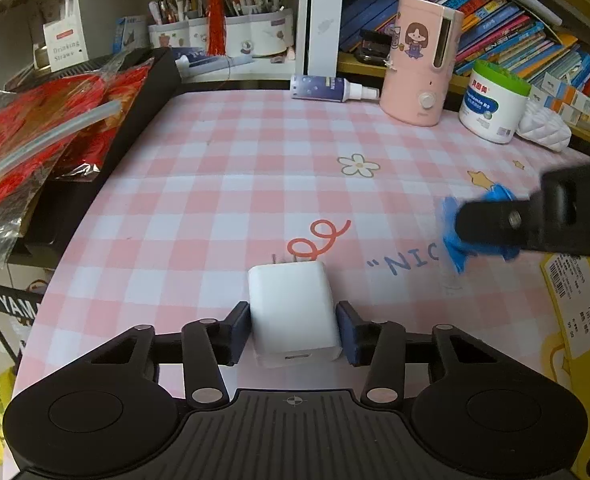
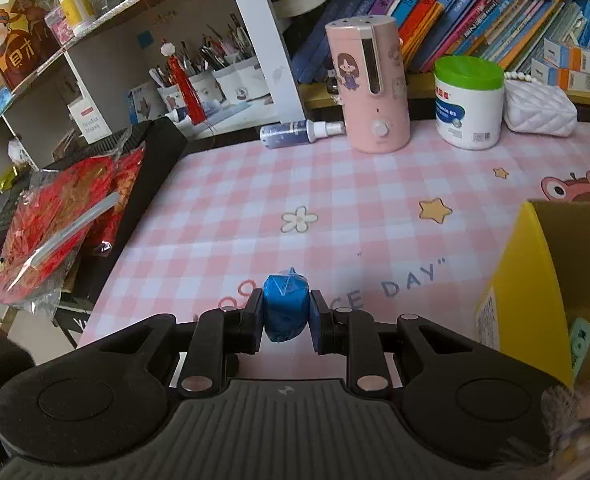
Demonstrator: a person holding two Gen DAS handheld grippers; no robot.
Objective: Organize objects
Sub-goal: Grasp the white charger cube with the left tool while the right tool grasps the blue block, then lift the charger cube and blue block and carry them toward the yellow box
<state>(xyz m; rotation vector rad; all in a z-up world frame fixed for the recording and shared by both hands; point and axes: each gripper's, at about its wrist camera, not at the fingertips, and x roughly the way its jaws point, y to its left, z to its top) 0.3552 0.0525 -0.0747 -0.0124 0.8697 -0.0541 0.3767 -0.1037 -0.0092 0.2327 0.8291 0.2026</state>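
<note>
On the pink checked tablecloth (image 1: 255,168): I see 2 loose things being dealt with, 1 per gripper.
Left gripper (image 1: 293,326): I have its 2 blue pads against the sides of a white plastic plug-in charger block (image 1: 293,312), pinching it; whether the block has left the cloth I cannot tell.
Right gripper (image 2: 286,312): pressed tight on a small blue crumpled plastic-wrapped lump (image 2: 286,306), held just above the cloth near the printed letters.
Target, as I judge it: the open yellow cardboard box (image 2: 535,280) at the right edge, closest to my right gripper.
Done so far: both things are gripped; neither is in the box yet.
Left to do: carry each to the box and let go; by my reading the task is at an early-to-middle stage.
Back row: a pink cylindrical humidifier with a girl sticker (image 2: 369,84), a white tub with a green lid (image 2: 467,100) and a blue spray bottle lying on its side (image 2: 299,132) stand untouched; whether they belong to the job I cannot say.
Hidden: the box interior is mostly cut off, with only a green scrap showing; what the blue lump is I cannot tell.
</note>
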